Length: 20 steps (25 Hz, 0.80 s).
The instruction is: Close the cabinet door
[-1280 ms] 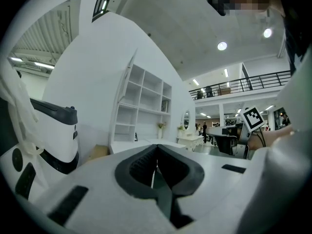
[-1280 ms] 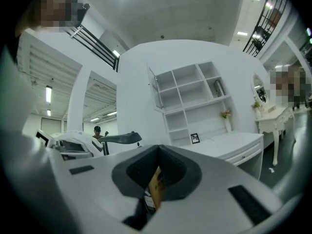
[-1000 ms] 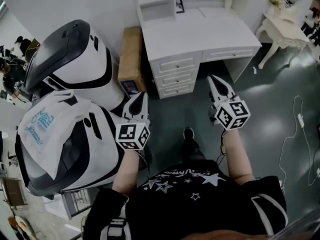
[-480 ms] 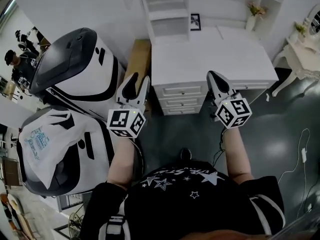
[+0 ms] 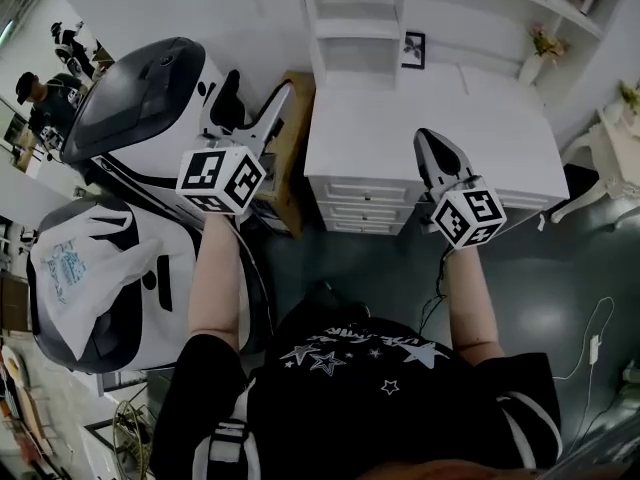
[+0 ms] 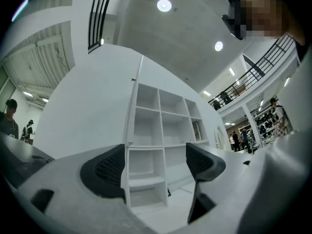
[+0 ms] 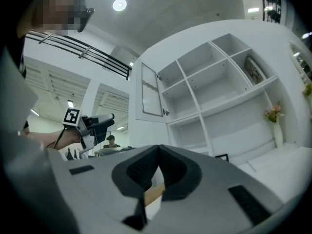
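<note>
Fingers (image 6: pixel 105 172) of your left gripper (image 6: pixel 155 165): dark ribbed pads, wide apart and opening, nothing between them; only the shelf unit (image 6: pixel 161 126) shows through the gap. In the head view this gripper (image 5: pixel 258 93) is raised at the left, over the cardboard box (image 5: pixel 290 158). Fingers (image 7: pixel 141 172) of your right gripper (image 7: pixel 157 155): closed pad to pad, holding nothing. In the head view it (image 5: pixel 428 140) hangs over the front edge of the desk (image 5: pixel 400 128). Cabinet door (image 7: pixel 152 89): white frame with a pale panel, standing open, swung out from the left edge of the upper shelf unit (image 7: pixel 219 82), well apart from both grippers. From the left gripper view it is seen edge-on (image 6: pixel 138 96). Desk: white, with drawers (image 5: pixel 365 193) below its left side. On it, by the back wall, a small picture frame (image 5: pixel 412 50) and a vase of flowers (image 5: pixel 540 48). Left of the box: two large white-and-grey machines (image 5: pixel 150 118), the nearer one draped with a plastic bag (image 5: pixel 80 268).
</note>
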{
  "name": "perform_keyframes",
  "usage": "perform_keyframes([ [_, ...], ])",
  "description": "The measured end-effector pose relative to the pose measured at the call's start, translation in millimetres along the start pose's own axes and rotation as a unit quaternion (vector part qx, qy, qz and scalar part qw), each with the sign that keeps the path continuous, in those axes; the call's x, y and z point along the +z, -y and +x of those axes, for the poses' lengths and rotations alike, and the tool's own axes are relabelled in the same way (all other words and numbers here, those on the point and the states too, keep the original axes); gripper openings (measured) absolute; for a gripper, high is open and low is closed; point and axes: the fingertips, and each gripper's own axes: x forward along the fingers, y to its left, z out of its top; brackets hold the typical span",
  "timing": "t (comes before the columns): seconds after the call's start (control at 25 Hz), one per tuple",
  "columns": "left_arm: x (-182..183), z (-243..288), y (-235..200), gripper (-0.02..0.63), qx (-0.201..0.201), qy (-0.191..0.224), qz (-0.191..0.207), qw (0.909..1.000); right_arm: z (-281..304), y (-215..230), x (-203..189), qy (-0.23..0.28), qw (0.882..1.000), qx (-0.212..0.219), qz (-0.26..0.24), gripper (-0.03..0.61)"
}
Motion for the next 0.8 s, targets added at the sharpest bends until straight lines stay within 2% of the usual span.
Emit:
perform_keyframes([
  [0.24, 8.1, 57.0, -44.8, 0.399, 0.013, 0.0, 0.022, 0.9997, 23.0, 30.3, 2.0, -0.003, 1.0, -0.016, -0.006, 0.006],
  [0.4, 9.6, 90.6, -64.4, 0.313, -0.002, 0.0, 0.018, 0.9998, 48.1, 50.3, 5.0, -0.006, 1.0, -0.029, -0.01, 0.006],
  [0.52, 10.0, 111.1, -71.7, 0.29, -0.025, 0.003, 0.014, 0.9996, 73.2, 63.9, 16.3, 0.005, 0.999, -0.031, -0.014, 0.006],
  [0.68, 12.9, 123.4, -81.0, 0.129, -0.04, 0.012, 0.042, 0.9983, 108.4, 73.2, 24.1, 0.012, 0.999, -0.023, -0.025, 0.006],
  [0.8, 14.4, 125.2, -77.3, 0.109, -0.066, 0.018, 0.058, 0.9959, 130.1, 73.9, 20.5, 0.004, 0.999, -0.011, -0.035, 0.006],
])
